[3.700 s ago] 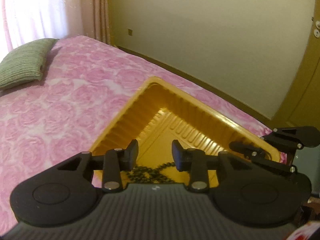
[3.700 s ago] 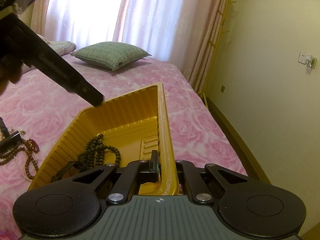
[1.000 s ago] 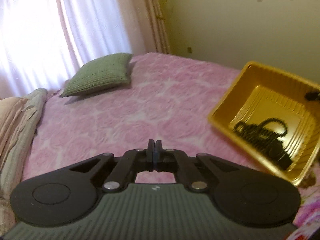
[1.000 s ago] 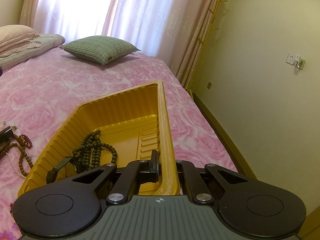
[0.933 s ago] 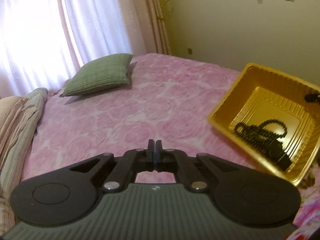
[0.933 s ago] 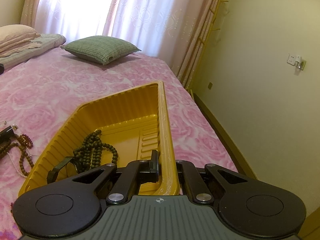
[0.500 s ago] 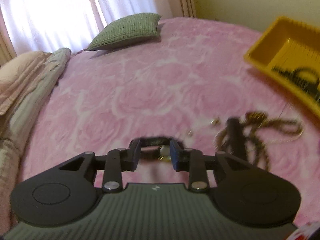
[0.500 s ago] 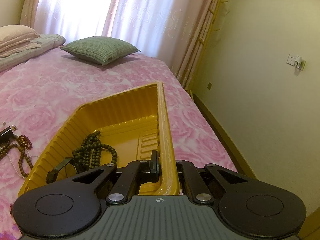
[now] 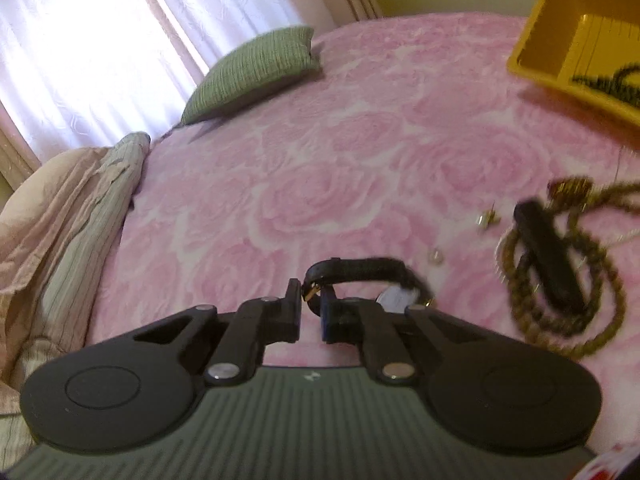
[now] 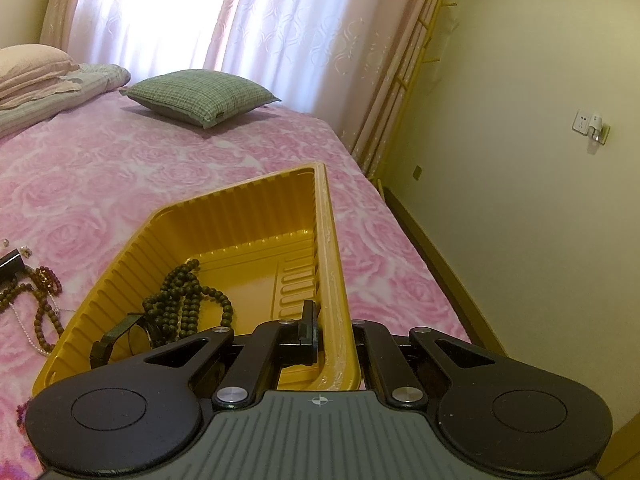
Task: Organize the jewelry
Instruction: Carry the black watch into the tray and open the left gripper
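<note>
My left gripper is low over the pink bed, its jaws closing on the buckle end of a black-strapped watch. The strap arches up from the cover between the pads, and the watch face lies just right of them. My right gripper is shut on the rim of the yellow tray. In the tray lie dark green beads and a dark watch. The tray also shows at the upper right of the left wrist view.
To the right of the watch lie brown bead strings, a black bar-shaped piece and small earrings. A green pillow and folded bedding sit farther off. The bed's edge runs just right of the tray.
The left gripper came down to the bed cover, opened, and has narrowed around the black watch's strap. The right gripper kept still on the tray rim.
</note>
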Demonstrator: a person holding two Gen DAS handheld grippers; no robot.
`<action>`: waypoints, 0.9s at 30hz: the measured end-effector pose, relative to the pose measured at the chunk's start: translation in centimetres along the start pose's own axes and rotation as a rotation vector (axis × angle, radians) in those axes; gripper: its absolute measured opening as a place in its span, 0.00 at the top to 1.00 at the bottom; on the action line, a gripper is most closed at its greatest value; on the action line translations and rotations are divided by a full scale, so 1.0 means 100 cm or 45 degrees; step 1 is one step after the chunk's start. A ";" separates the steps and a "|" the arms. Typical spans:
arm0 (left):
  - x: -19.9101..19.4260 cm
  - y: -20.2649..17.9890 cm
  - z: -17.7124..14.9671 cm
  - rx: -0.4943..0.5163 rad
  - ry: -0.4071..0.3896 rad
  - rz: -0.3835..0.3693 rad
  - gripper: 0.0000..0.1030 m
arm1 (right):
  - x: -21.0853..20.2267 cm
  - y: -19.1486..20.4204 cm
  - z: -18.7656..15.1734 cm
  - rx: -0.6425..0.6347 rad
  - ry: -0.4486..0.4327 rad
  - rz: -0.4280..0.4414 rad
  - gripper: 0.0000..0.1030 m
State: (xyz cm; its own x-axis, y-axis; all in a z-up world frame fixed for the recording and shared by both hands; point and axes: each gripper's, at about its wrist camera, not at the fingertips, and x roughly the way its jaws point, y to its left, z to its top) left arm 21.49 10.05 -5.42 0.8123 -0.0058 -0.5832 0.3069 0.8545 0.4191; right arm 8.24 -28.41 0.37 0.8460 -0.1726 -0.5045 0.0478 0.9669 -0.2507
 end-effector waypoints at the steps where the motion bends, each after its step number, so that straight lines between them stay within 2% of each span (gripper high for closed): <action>1: -0.004 0.001 0.004 -0.018 -0.018 -0.013 0.92 | 0.000 -0.001 0.000 0.002 0.000 0.000 0.97; 3: -0.011 0.001 0.011 -0.026 -0.042 -0.010 0.95 | 0.000 -0.001 0.000 0.001 -0.001 -0.001 0.97; 14: -0.058 -0.013 0.073 -0.069 -0.219 -0.160 0.95 | 0.000 0.000 0.000 0.002 -0.009 0.007 0.97; 22: -0.079 -0.072 0.121 -0.102 -0.324 -0.408 0.95 | -0.003 0.000 0.000 0.004 -0.014 0.006 0.97; 27: -0.084 -0.116 0.140 -0.100 -0.350 -0.571 0.95 | -0.005 -0.001 0.001 0.007 -0.015 0.009 0.97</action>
State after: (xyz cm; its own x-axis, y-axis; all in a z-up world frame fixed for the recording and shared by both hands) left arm 18.05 -7.06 4.38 0.7130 -0.5067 -0.4847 0.6247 0.7730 0.1108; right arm 7.88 -28.35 0.76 0.8526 -0.1634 -0.4964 0.0446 0.9691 -0.2425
